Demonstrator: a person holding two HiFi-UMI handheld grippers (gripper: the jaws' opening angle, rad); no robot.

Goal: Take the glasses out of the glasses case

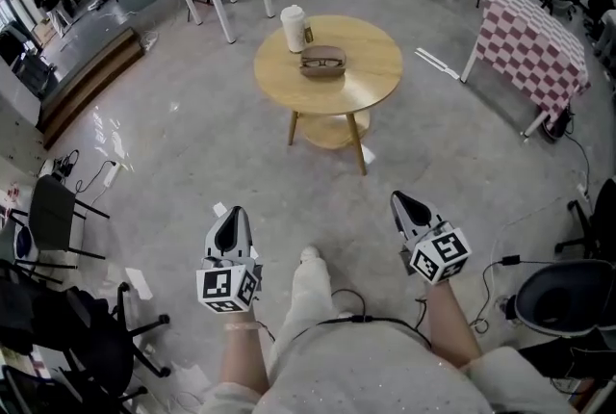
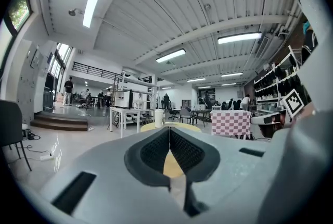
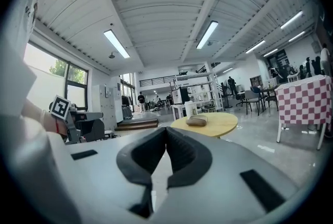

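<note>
1. Two grippers show in the head view, low in frame: the left gripper (image 1: 231, 214) and the right gripper (image 1: 403, 199), both with jaws pressed together and holding nothing. Well beyond them, the glasses case (image 1: 322, 62) lies on the round wooden table (image 1: 371, 80), just beside a white cup (image 1: 293, 27). The case looks brownish and oblong. A glasses-like outline shows on top, but it is too small to say whether the lid is open.
2. Left gripper view: the left gripper's (image 2: 169, 131) jaws meet tip to tip and are empty. The cup (image 2: 159, 116) stands above them, while the case cannot be picked out.
3. Right gripper view: the right gripper (image 3: 166, 129) is likewise closed and empty. The case (image 3: 197, 120) sits low and rounded on the table (image 3: 221, 124), near the cup (image 3: 190, 108).
4. Likely risks: closed jaws would push the light case across the smooth tabletop. A wide approach could tip the nearby cup. Gripping the glasses without steadying the case could lift both.
</note>
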